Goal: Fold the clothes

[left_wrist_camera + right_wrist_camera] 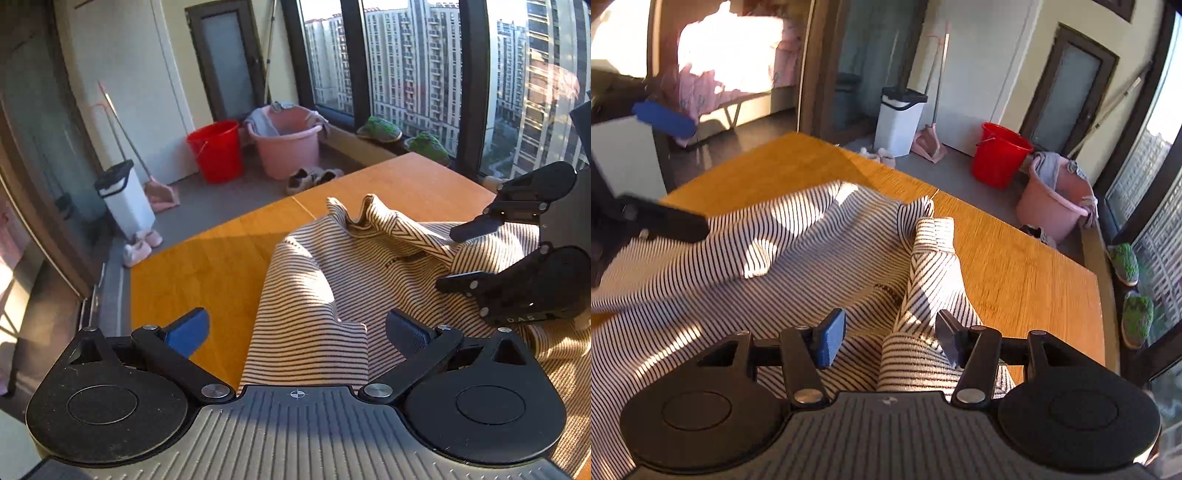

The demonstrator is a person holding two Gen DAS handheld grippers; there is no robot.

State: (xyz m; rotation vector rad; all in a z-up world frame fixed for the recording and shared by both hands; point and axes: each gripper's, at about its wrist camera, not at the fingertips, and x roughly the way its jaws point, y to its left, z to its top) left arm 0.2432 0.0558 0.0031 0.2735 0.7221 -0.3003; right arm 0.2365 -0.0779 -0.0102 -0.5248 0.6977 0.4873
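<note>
A cream garment with thin dark stripes [332,295] lies rumpled on the wooden table [207,266]. My left gripper [295,332] is open wide just above the garment's left edge, one blue pad over bare wood and the other over cloth. In the same view my right gripper [456,254] stands open at the right, over a raised fold. The right wrist view shows a sleeve [931,266] running away from me between the fingers of my right gripper [888,338], which is open. The left gripper [672,170] shows at the far left, open.
The table's far edge [1015,236] borders a grey floor with a red bucket [216,149], a pink tub [286,138], a white bin [123,197], a dustpan and slippers. Green shoes [380,129] sit on the window sill. Bare wood lies left and right of the garment.
</note>
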